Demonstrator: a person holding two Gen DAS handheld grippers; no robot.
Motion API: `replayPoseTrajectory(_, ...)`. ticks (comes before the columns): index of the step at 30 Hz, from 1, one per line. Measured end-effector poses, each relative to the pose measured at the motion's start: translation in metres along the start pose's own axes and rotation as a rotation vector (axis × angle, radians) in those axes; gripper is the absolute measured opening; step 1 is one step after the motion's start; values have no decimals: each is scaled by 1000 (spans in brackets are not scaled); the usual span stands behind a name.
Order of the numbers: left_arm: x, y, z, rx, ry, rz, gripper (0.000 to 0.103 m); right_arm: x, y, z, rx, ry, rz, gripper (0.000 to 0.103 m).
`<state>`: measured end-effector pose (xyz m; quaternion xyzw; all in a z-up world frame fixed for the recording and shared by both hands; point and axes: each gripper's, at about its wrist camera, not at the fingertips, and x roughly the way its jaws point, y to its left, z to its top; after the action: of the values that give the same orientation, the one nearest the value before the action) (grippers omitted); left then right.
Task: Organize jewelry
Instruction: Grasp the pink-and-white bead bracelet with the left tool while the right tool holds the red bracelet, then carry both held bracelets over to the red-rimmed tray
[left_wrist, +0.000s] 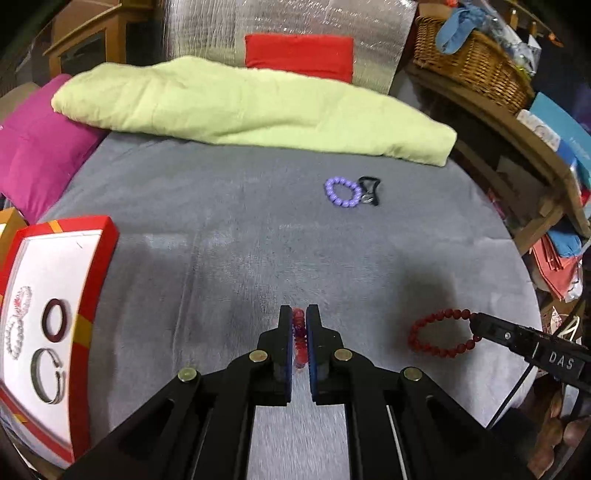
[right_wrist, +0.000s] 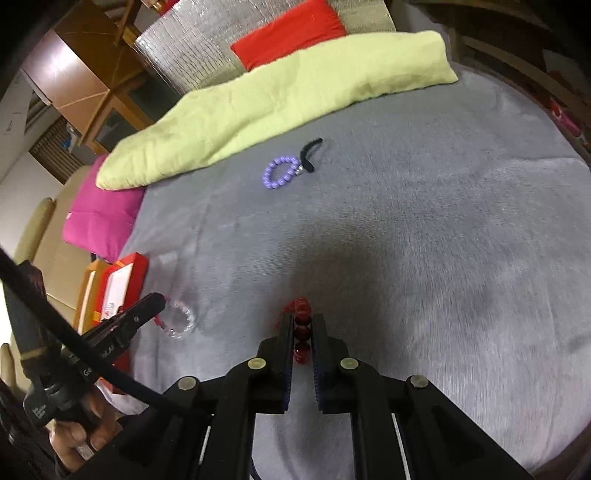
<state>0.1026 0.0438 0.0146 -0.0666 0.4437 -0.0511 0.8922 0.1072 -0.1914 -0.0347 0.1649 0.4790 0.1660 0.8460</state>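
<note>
My left gripper (left_wrist: 299, 314) is shut on a pink and clear beaded bracelet (left_wrist: 299, 338) just above the grey cloth; in the right wrist view the bracelet (right_wrist: 181, 319) hangs from the left gripper's tips (right_wrist: 157, 301). My right gripper (right_wrist: 303, 317) is shut on a dark red beaded bracelet (right_wrist: 301, 325), which shows as a full ring in the left wrist view (left_wrist: 439, 334) with the right gripper (left_wrist: 476, 323) at its right side. A purple beaded bracelet (left_wrist: 342, 192) with a black cord piece (left_wrist: 369, 189) lies farther back. A red-rimmed white jewelry tray (left_wrist: 92, 295) at left holds several bracelets and rings.
A light green folded blanket (left_wrist: 258, 107) lies across the back of the grey cloth (left_wrist: 221, 240). A magenta cushion (left_wrist: 37, 147) sits back left, a red cushion (left_wrist: 299, 55) behind. A wicker basket (left_wrist: 469, 62) and cluttered wooden shelves stand at right.
</note>
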Motion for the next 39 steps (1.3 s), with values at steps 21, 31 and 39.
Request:
replayPoseTrajectory(21, -38, 14, -18, -31, -43, 19, 7, -23, 27, -6, -25, -36, 25, 10)
replayPoseTrajectory(31, -42, 35, -24, -67, -39, 44, 7, -14, 47, -10, -72, -19, 23, 10)
replayPoseTrajectory(39, -44, 50, -27, -89, -39, 58, 7, -8, 60, -11, -95, -5, 24, 10)
